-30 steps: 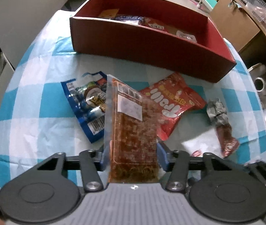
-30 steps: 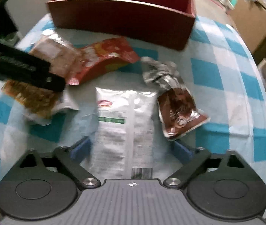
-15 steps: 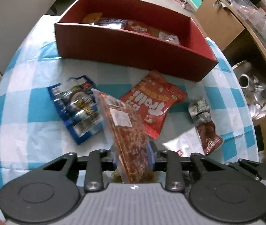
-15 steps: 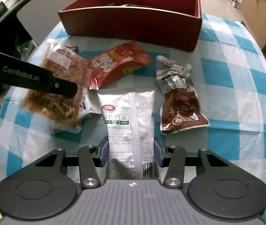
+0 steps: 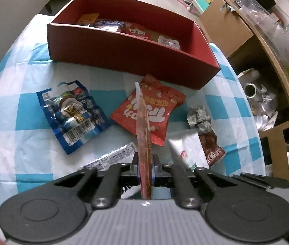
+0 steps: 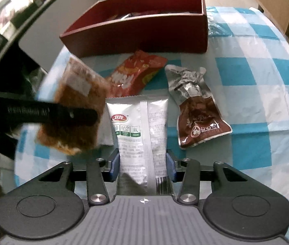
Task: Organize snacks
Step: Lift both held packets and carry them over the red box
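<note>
My left gripper [image 5: 145,168] is shut on a clear packet of brown snack [image 5: 143,126], held edge-on above the table; the packet also shows in the right wrist view [image 6: 74,110], clamped by a left finger [image 6: 48,114]. My right gripper [image 6: 142,163] is closed on both sides of a silver-white packet [image 6: 139,122] that lies on the cloth. A red box [image 5: 136,49] with several snacks inside stands at the far side. A red gummy bag [image 5: 154,108], a blue bag [image 5: 73,114] and a brown-silver pouch [image 6: 197,112] lie on the checked cloth.
The round table has a blue-and-white checked cloth [image 5: 11,126]. A thin white packet [image 5: 111,159] lies just ahead of my left gripper. Cardboard boxes [image 5: 226,24] and cluttered shelves [image 5: 277,40] stand to the right of the table.
My left gripper has closed tight on the brown snack packet, turned it edge-on and lifted it. My right gripper has closed from wide open onto the silver-white packet.
</note>
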Available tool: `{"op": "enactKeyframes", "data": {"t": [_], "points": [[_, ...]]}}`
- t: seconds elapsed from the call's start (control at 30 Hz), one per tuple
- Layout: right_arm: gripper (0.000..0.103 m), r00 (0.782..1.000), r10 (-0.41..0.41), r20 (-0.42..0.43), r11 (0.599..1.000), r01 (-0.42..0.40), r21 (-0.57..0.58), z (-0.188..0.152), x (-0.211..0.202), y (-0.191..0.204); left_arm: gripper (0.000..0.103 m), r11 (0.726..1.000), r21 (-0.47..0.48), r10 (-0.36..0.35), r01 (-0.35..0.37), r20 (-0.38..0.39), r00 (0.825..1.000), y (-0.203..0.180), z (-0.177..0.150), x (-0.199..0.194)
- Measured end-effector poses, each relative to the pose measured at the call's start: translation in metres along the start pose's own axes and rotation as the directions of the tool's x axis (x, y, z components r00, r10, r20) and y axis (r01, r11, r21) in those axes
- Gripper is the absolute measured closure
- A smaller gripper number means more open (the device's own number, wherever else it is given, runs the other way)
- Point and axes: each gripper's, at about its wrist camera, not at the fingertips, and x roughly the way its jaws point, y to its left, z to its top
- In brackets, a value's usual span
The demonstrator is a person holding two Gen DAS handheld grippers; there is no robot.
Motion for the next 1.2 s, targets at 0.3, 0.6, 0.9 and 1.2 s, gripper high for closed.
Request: {"op": "enactKeyframes", "data": {"t": [0.3, 0.6, 0.9, 1.2], "points": [[0.052, 0.996, 0.062, 0.067, 0.996, -0.066, 0.063, 0.009, -0.017, -0.009, 0.097, 0.999, -0.003, -0.043, 0.043, 0.05, 0.998, 0.002, 0.006, -0.022], [0.052, 0.99, 0.09, 0.111, 0.993, -0.098, 0.063, 0.018, -0.026, -0.01, 0.097, 0.999, 0.04, -0.036, 0.032, 0.097, 0.995, -0.011, 0.01, -0.034], [0.052, 0.979, 0.116, 0.168, 0.989, -0.129, 0.067, 0.032, -0.037, -0.01, 0.097, 0.996, 0.087, -0.001, -0.013, 0.155, 0.988, -0.02, 0.014, -0.043], [0.052, 0.973, 0.134, 0.186, 0.988, -0.146, 0.055, 0.042, -0.039, -0.005, 0.097, 0.993, 0.105, 0.028, -0.05, 0.2, 0.979, -0.025, 0.019, -0.049]]}}
